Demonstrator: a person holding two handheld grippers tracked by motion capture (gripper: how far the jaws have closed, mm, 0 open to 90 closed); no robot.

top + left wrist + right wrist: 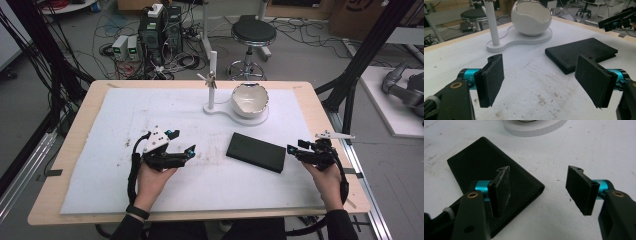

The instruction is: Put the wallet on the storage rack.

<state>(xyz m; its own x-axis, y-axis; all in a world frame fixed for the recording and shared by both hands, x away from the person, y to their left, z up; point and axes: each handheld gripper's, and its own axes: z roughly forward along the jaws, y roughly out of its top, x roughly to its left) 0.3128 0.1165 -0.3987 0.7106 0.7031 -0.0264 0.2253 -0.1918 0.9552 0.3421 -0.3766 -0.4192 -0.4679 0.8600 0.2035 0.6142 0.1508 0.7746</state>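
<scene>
The right tongs (296, 148) stand spread, with nothing pressed between the pads; in the right gripper view the jaws straddle the near corner of a flat black wallet-like case (491, 172), one pad over its surface and the other over bare white mat, neither one touching it as far as can be told. The left tongs (189, 150) are spread wide as well and hold nothing; in the left gripper view their pads frame open mat, with the case (581, 52) lying ahead and slightly to one side, still apart from them.

The case (256, 152) lies flat and closed on the white mat (100, 190) that covers the desk (65, 165), between the two hands and closer to the right one. It looks untouched: no edge is lifted and no flap is open. Behind it, toward the far side of the desk, a white stand (220, 108) carries an upright post (212, 75) and a round, egg-shaped white bowl (249, 99) with a jagged rim; the bowl appears empty from the high view.

Judged from this, the work is at its very start. The right tongs seem lined up to take the case by its corner, while the left tongs approach from the other side, perhaps to steady or open it. The grasp itself, any lifting, and whatever is to be done with the case afterwards all remain to be done.
</scene>
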